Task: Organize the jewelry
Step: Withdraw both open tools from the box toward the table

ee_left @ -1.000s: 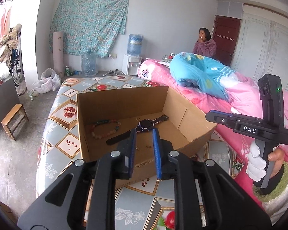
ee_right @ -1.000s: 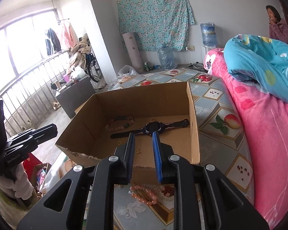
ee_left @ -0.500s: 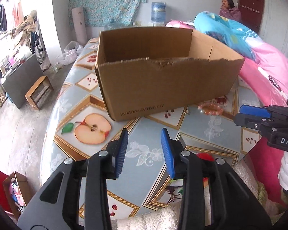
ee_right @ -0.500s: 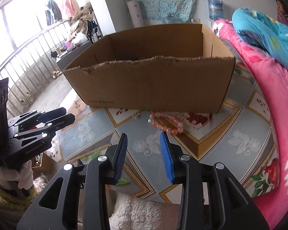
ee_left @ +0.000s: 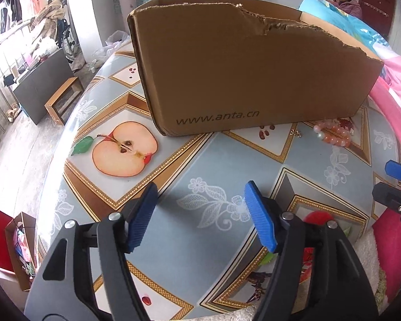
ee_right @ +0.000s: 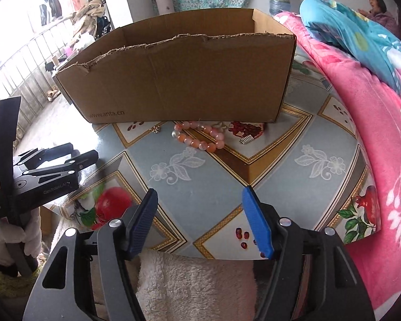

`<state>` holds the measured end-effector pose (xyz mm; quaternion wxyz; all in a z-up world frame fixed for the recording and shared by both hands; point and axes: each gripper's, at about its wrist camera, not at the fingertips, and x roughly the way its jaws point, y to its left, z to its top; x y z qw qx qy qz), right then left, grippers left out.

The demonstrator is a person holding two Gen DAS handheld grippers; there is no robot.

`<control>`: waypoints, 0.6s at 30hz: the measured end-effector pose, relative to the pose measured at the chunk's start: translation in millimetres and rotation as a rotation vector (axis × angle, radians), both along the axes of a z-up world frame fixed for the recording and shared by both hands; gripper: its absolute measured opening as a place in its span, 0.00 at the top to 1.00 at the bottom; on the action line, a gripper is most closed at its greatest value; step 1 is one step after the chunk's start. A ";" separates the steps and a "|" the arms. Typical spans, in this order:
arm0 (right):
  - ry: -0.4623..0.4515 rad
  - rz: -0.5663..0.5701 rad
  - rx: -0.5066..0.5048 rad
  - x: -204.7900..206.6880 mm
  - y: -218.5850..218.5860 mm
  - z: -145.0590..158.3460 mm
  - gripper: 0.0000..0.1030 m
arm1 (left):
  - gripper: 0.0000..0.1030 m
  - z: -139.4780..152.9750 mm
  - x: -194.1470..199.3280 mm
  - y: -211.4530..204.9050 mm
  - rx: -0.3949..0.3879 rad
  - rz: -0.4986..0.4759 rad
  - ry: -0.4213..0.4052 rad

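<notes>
Both your claws are low over the table right now, pointing down at the fruit-print cloth. Your left claw is spreading its blue pads with nothing between them, just bare tablecloth under it. Same story with your right claw: jaws opening, nothing in them.

The box sits upright on the table ahead of you, torn top edge facing you, so you can't see inside it from here. The pink bead bracelet lies on the table just in front of the box's near wall, toward its right end. A small gold piece is just left of the bracelet, and a little silver clip-like thing is just right of it, apart from the beads. In the left wrist view the bracelet shows up far right, near the pink blanket.
</notes>
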<state>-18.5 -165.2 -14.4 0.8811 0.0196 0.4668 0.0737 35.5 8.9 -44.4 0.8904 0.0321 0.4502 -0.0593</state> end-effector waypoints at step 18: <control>-0.029 -0.021 -0.073 1.7 -36.9 -25.0 0.21 | 0.07 -4.2 10.2 2.2 0.000 0.053 -0.008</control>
